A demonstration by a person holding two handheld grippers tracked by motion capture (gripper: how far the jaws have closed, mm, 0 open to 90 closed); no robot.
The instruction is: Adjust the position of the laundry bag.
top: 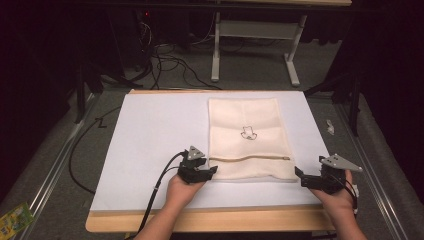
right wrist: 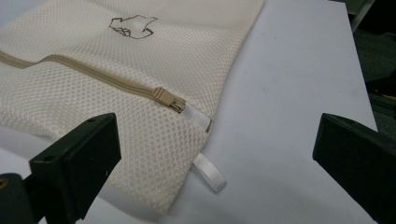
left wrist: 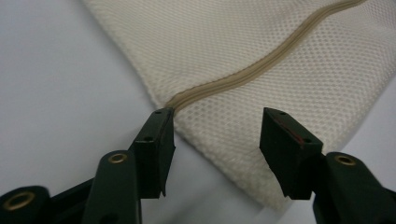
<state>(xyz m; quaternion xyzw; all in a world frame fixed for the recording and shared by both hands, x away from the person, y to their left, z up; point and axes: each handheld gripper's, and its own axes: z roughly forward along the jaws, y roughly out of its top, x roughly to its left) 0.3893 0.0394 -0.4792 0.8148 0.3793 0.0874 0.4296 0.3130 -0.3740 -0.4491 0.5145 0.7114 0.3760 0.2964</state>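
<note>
— Near the front edge of the table (top: 150, 150), toward its middle: left hand (top: 182, 192) reaching in from below, forearm angled up and rightward, left gripper (top: 214, 171) pointing right at the mesh bag (top: 247, 115).
— Jaws there?
— Parted, partly drawn in, nothing pressed between the pads. Seen along them in the left gripper view, left gripper (left wrist: 217, 128) straddling the bag's near left corner; one jaw tip just at the closed end of the tan zipper (left wrist: 261, 65), the other over the mesh (left wrist: 233, 28) beside the bottom hem. Whether the tips touch the fabric cannot be told.
— And the bag itself?
— Flat on the white table, right of centre, long side running toward the far edge, zipper across its near end. Small dark printed emblem (top: 248, 132) mid-panel. Zipped shut; contents cannot be told.
— Right side?
— Near the front right corner: right hand (top: 340, 195) in from below, right gripper (top: 298, 173) aimed left at the bag's near right corner. Jaws spread wide, grasping nothing. Slider (right wrist: 169, 99) and white ribbon loop (right wrist: 210, 172) lying ahead between them, apart from both.
</note>
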